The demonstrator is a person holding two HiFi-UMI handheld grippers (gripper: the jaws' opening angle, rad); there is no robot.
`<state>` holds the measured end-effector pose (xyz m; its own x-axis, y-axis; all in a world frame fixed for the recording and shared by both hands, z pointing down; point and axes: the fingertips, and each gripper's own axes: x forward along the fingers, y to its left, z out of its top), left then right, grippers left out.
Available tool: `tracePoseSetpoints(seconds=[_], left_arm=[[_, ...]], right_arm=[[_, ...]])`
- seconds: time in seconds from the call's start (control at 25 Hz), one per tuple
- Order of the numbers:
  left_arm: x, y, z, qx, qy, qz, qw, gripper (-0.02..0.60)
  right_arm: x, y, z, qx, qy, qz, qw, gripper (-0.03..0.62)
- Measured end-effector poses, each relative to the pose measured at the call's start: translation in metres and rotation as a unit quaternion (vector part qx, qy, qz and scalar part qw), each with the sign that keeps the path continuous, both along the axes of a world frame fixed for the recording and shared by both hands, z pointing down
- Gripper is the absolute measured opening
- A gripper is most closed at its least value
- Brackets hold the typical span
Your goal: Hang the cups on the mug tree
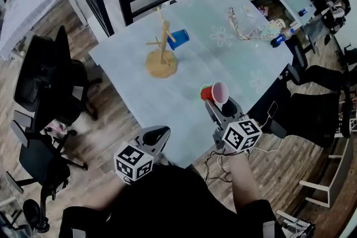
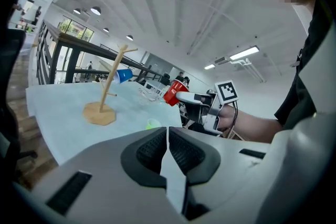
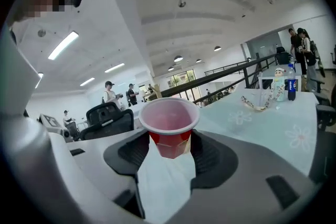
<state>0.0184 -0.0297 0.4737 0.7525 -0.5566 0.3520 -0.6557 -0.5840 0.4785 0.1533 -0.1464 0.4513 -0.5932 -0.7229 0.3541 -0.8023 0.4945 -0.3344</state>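
Right forearm (image 1: 245, 187) stretched forward at five o'clock, right gripper (image 1: 216, 102) pinching a red cup (image 1: 212, 92) over the near edge of the table (image 1: 223, 64), left gripper (image 1: 160, 133) low at six o'clock, jaws pressed together on nothing, mug tree (image 1: 161, 44) at eleven o'clock on the table, blue cup (image 1: 179, 38) hanging on it.

Wooden mug tree (image 1: 161, 52), glossy plastic red cup (image 1: 213, 93), smooth pale tabletop (image 1: 223, 58)

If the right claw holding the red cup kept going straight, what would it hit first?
Probably the mug tree with its blue cup: the right gripper and its red cup aim that way. Depth unclear; the table might come sooner.
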Motion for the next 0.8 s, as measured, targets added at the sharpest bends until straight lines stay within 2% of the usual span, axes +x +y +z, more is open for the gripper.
tracePoseSetpoints(seconds=[0.24, 0.52, 0.68, 0.8], left_arm=[[-0.043, -0.002, 0.005, -0.014, 0.016, -0.021, 0.9996, 0.023], [-0.089, -0.008, 0.008, -0.018, 0.016, -0.033, 0.9992, 0.023], [-0.111, -0.011, 0.008, -0.015, 0.011, -0.04, 0.999, 0.023], [-0.124, -0.013, 0.008, -0.015, 0.007, -0.046, 0.9988, 0.023]], right_arm=[[-0.072, -0.02, -0.05, 0.012, -0.087, -0.031, 0.996, 0.268], [-0.143, -0.047, -0.093, 0.034, -0.148, -0.062, 0.986, 0.268], [-0.177, -0.056, -0.098, 0.03, -0.175, -0.075, 0.981, 0.268], [-0.202, -0.061, -0.083, 0.006, -0.193, -0.088, 0.977, 0.268]])
